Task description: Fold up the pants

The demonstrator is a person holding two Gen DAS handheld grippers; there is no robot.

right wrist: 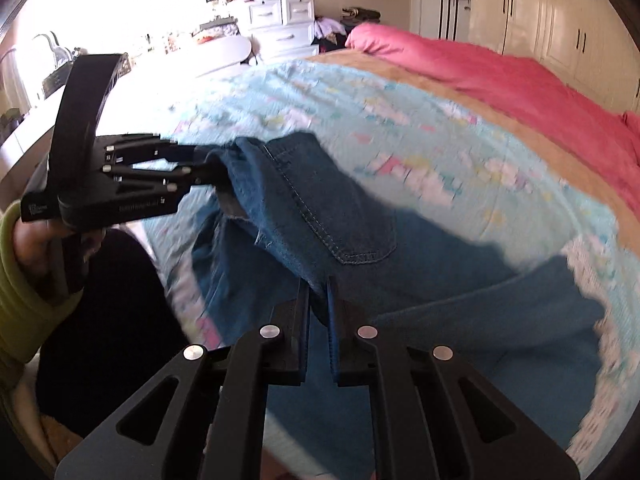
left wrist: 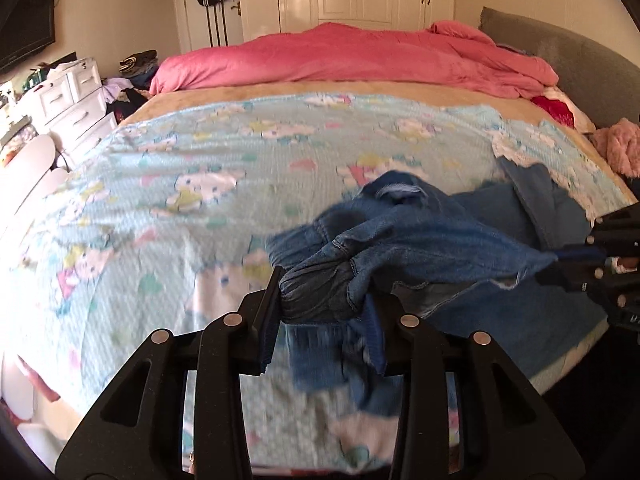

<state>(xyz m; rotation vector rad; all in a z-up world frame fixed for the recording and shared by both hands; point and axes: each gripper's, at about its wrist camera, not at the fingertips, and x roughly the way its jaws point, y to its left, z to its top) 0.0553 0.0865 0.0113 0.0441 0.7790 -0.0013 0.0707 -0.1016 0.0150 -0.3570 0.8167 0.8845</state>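
Note:
Blue denim pants [left wrist: 404, 240] hang bunched between both grippers, lifted over the bed's near right part. My left gripper [left wrist: 320, 300] is shut on a gathered waistband bunch of the pants. My right gripper [right wrist: 319, 292] is shut on another edge of the pants [right wrist: 320, 200], near a stitched back pocket. The right gripper shows at the right edge of the left wrist view [left wrist: 576, 264]. The left gripper shows at the left of the right wrist view [right wrist: 208, 172]. The legs trail down onto the blanket.
The bed carries a light blue cartoon-print blanket [left wrist: 200, 168], a tan sheet and a pink duvet [left wrist: 340, 56] at the far side. A grey headboard [left wrist: 560, 52] is on the right. White drawers [left wrist: 76, 96] and cluttered surfaces stand left of the bed.

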